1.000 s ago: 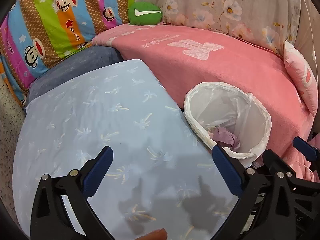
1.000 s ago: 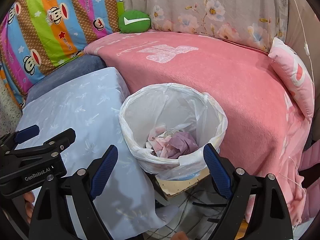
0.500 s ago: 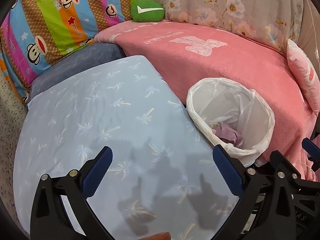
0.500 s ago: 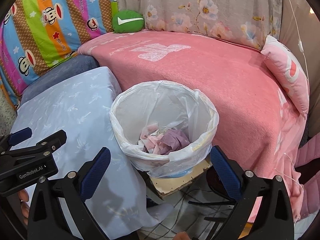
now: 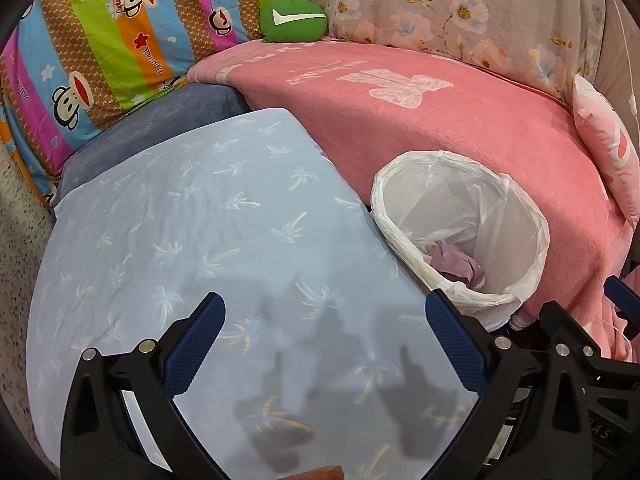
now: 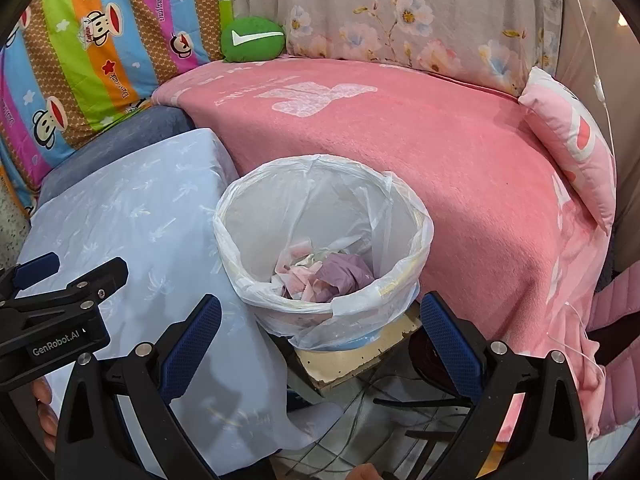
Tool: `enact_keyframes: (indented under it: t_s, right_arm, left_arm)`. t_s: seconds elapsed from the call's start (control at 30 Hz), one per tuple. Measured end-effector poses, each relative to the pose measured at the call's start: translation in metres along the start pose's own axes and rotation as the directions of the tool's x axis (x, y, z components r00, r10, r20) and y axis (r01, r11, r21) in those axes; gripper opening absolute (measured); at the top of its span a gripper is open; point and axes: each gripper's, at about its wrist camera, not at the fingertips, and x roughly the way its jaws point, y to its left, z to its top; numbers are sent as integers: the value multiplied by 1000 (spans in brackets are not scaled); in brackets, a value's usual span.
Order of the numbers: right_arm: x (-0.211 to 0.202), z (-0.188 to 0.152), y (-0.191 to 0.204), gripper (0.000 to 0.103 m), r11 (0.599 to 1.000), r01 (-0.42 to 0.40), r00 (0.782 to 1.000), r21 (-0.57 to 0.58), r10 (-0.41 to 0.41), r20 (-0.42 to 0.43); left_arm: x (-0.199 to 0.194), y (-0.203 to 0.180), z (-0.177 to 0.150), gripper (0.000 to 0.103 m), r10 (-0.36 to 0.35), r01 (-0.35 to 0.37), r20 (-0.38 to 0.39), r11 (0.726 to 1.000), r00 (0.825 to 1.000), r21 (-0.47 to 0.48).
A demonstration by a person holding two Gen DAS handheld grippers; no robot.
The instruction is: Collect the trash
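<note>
Both your claws are spread wide and carry nothing: the left gripper (image 5: 322, 330) hangs over the pale blue cloth (image 5: 192, 216) on the table, the right gripper (image 6: 320, 330) sits just in front of the bin (image 6: 412, 216). The trash (image 6: 324, 276), crumpled pink, white and purple scraps, lies at the bottom of the white bag (image 6: 248, 232) lining the bin, which stands on a board (image 6: 360, 356) between the blue-covered table and the pink blanket (image 6: 460, 160). No loose trash shows on the cloth or blanket, so collecting looks close to done; likely what's left is gathering the bag. Risks: the liner is thin and only loosely folded over the rim, so pinching one edge could tear it or pull it off lopsided and spill the scraps. The bin perches on a board above tangled cables (image 6: 360, 420); nudge it with the right gripper and it could tip off. The left gripper could also snag the loose cloth if you drop low. Versus a second ago: the right gripper has backed off and risen a little, so the bin sits slightly farther up in its view and more floor shows; the left view has shifted only a bit. Jaws are as wide as before, and the bin's contents look unchanged.
</note>
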Motion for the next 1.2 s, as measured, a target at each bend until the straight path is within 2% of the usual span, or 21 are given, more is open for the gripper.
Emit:
enact_keyframes:
  t_s: [0.43, 1.2]
  right_arm:
    - [1, -4, -1, 97, 1000, 9, 1000, -8, -9, -14]
    - [2, -6, -6, 97, 1000, 19, 1000, -2, -19, -21]
  left_arm:
    - [-2, 0, -4, 96, 23, -23, 0, 999, 1000, -33]
    - [0, -3, -8, 96, 28, -29, -16, 999, 999, -22]
